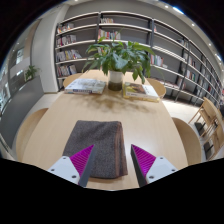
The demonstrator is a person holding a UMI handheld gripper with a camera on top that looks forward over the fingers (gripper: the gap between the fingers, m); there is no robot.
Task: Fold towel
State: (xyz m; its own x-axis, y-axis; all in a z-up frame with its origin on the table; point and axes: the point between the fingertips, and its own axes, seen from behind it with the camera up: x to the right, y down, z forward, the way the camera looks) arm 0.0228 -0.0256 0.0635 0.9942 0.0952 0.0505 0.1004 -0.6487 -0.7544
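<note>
towel [94,148] | flat on table [150,125], just ahead of gripper [108,160] | fingers apart, holding nothing

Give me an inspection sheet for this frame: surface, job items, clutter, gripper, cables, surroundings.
Surface: light wooden table, rounded ends, bare around the towel.
Job's things: grey-brown towel, lying flat on the table just ahead of the fingers, looks already folded into a rectangle; its near edge sits between the fingertips.
Clutter: potted plant at the far end of the table; open books to one side of it, more books to the other.
Grippers: gripper open, pink pads facing each other, holding nothing.
Cables: nothing seen.
Surroundings: bookshelves along the back wall, chairs around the table, no person in view.
</note>
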